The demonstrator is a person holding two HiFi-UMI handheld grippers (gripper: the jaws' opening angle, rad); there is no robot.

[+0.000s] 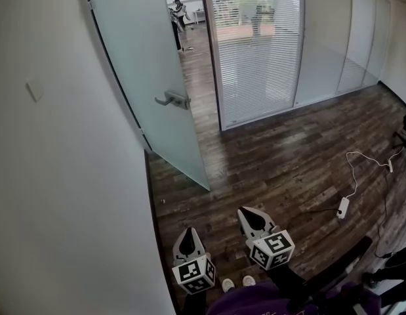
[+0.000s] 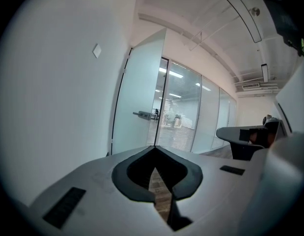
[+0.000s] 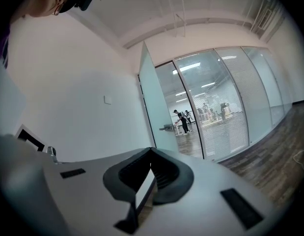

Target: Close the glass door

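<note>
The frosted glass door (image 1: 147, 64) stands open, swung into the room off the white wall, with a metal lever handle (image 1: 172, 100) on its near face. It also shows in the left gripper view as the glass door (image 2: 134, 107) with its handle (image 2: 144, 115), and in the right gripper view as the glass door (image 3: 152, 109) with its handle (image 3: 167, 128). My left gripper (image 1: 187, 233) and right gripper (image 1: 252, 212) hang side by side well short of the door, above the wood floor. Both point toward it, shut and empty; their jaws meet at the left gripper (image 2: 154, 150) and right gripper (image 3: 151, 151) tips.
A white wall with a light switch (image 1: 35, 90) runs along the left. A glass partition with blinds (image 1: 255, 44) closes the far side. A power strip (image 1: 344, 207) with a white cable lies on the floor at right. A dark chair (image 1: 340, 261) is at bottom right. People (image 1: 176, 15) stand beyond the doorway.
</note>
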